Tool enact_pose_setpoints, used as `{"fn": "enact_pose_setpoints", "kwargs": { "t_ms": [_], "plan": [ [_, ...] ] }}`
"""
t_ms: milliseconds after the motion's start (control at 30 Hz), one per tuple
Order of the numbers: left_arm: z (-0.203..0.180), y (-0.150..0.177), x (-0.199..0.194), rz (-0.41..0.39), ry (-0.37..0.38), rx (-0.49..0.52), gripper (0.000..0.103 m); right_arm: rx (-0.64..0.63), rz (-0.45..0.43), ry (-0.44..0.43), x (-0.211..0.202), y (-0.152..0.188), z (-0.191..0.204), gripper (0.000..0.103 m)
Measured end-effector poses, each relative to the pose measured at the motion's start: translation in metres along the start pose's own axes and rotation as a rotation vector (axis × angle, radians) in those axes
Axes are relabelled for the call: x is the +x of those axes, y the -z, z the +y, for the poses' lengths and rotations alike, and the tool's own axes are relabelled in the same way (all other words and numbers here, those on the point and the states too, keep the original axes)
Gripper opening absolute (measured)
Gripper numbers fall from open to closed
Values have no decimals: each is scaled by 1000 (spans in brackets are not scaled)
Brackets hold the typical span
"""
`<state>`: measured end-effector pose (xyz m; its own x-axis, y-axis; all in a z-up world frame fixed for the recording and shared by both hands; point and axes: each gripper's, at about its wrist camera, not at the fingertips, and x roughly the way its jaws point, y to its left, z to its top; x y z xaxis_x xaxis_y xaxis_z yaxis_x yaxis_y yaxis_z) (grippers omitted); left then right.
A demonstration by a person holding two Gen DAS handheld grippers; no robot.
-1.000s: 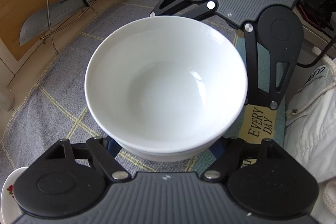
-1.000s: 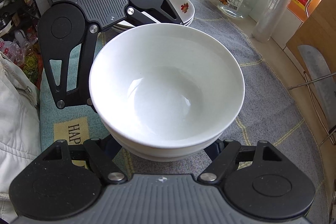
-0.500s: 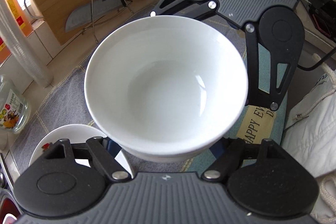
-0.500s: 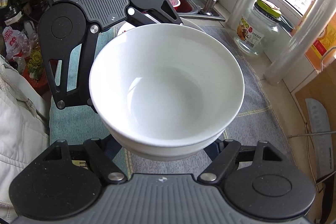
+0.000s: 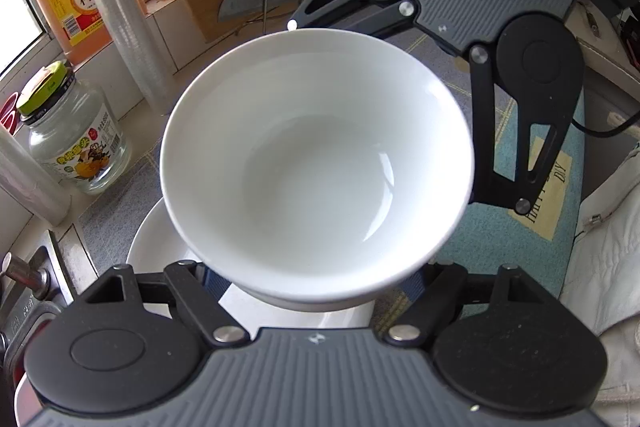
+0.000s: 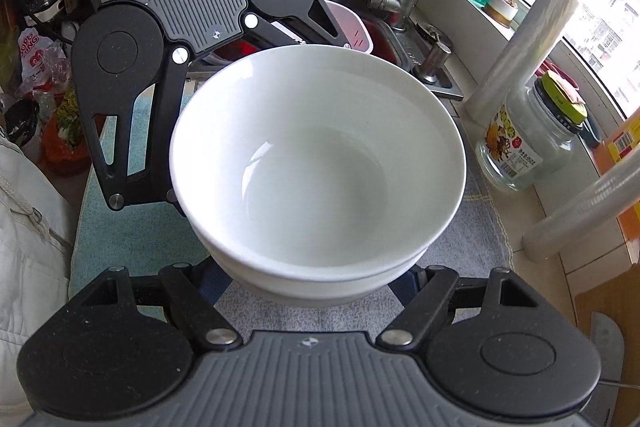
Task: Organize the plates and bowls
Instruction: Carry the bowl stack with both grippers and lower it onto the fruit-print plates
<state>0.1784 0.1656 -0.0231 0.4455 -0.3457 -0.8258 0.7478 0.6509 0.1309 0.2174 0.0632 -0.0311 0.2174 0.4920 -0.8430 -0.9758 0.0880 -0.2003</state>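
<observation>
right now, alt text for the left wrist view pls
A stack of white bowls is held between the left hand-held gripper and the right hand-held gripper, above a white plate. A glass jar stands at left.

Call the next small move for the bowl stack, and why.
Probably lower it straight down onto the white plate. Both tools, left and right, are shut on the stacked white bowls, held clear of the mat. The left wrist view shows the plate directly beneath the stack, by the glass jar. Keep the stack level and the grip shut until it seats.
</observation>
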Motion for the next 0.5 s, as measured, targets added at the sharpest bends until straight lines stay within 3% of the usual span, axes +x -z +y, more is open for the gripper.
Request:
{"fn": "enact_pose_setpoints", "kwargs": {
  "t_ms": [500],
  "plan": [
    [44, 27, 17, 53, 8, -40, 81, 3, 35, -33, 49, -29, -15, 83]
  ]
}}
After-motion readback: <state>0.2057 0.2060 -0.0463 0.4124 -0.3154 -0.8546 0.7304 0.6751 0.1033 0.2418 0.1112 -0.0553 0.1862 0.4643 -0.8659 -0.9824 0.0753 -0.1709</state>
